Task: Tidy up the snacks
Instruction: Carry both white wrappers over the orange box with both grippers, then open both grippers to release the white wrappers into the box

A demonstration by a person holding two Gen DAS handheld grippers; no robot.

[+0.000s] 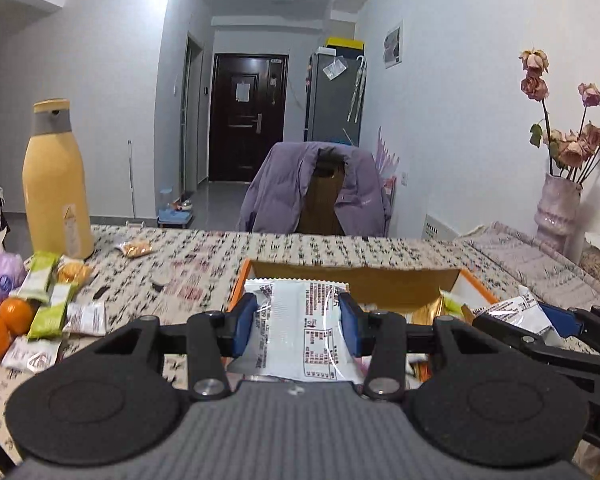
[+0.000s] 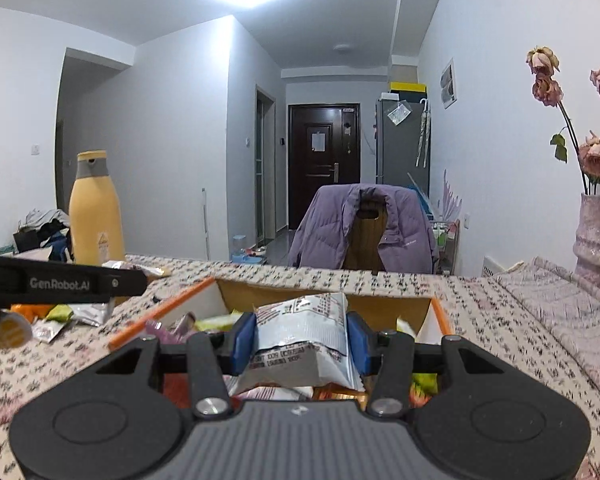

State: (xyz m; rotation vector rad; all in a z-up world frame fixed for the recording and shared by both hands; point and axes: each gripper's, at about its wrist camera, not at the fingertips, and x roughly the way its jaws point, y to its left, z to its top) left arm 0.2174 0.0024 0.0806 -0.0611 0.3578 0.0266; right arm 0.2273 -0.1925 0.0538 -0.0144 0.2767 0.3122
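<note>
My left gripper (image 1: 298, 320) is shut on a flat white snack packet (image 1: 300, 332) and holds it over the near left part of an open cardboard box with orange rims (image 1: 356, 280). My right gripper (image 2: 300, 340) is shut on a crumpled white snack packet (image 2: 304, 332) above the same box (image 2: 324, 304), which holds several snacks. The right gripper also shows in the left wrist view (image 1: 556, 320) at the right, with its packet (image 1: 516, 312). Loose green and white snack packets (image 1: 48, 300) lie on the table to the left.
A tall yellow bottle (image 1: 56, 184) stands at the far left of the patterned tablecloth (image 1: 204, 256). Oranges (image 1: 4, 320) and a purple bag (image 1: 0, 272) lie at the left edge. A vase of dried roses (image 1: 556, 208) stands at the right. A chair with a purple jacket (image 1: 320, 192) is behind the table.
</note>
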